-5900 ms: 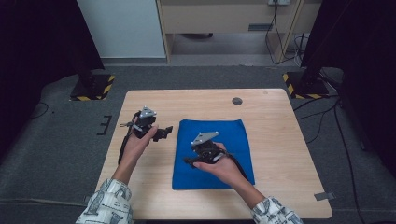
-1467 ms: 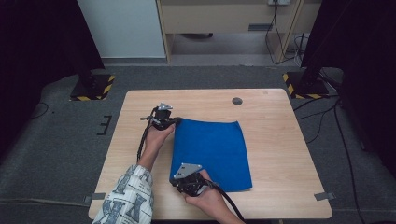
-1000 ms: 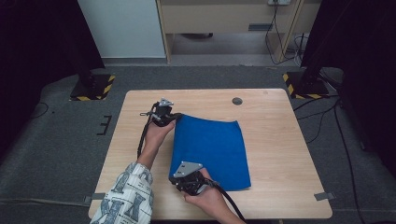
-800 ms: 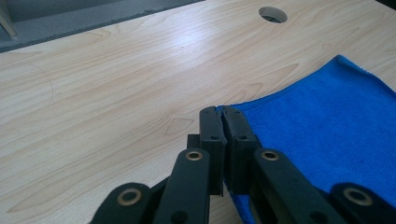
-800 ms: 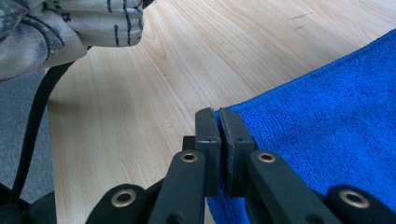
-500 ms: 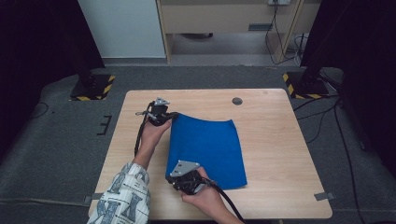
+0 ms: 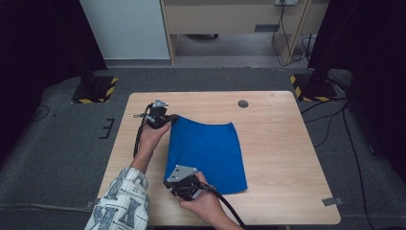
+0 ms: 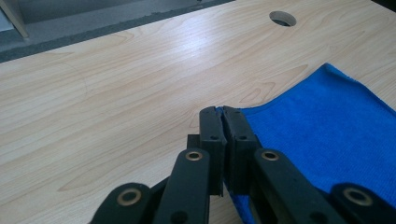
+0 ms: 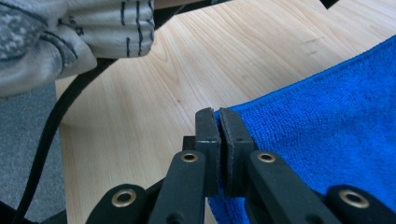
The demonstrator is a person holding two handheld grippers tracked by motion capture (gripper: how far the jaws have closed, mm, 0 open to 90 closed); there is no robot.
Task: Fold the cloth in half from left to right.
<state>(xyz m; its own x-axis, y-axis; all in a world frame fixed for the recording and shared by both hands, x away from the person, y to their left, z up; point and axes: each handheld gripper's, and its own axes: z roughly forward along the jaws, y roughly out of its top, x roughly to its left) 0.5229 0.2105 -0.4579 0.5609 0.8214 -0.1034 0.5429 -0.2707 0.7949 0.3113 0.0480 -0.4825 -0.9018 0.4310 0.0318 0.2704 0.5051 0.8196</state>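
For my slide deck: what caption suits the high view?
Two hand-held grippers pinch a blue cloth by its left corners on a wooden table.

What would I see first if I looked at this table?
A bright blue cloth lying in the middle of the pale wooden table. The left gripper pinches its far left corner and the right gripper pinches its near left corner, both with jaws shut on it.

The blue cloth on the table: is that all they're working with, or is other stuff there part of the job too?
In the job:
blue cloth
left gripper, shut on the cloth's far corner
right gripper, shut on its near corner

Just there:
round hole in the table
cabinet behind the table
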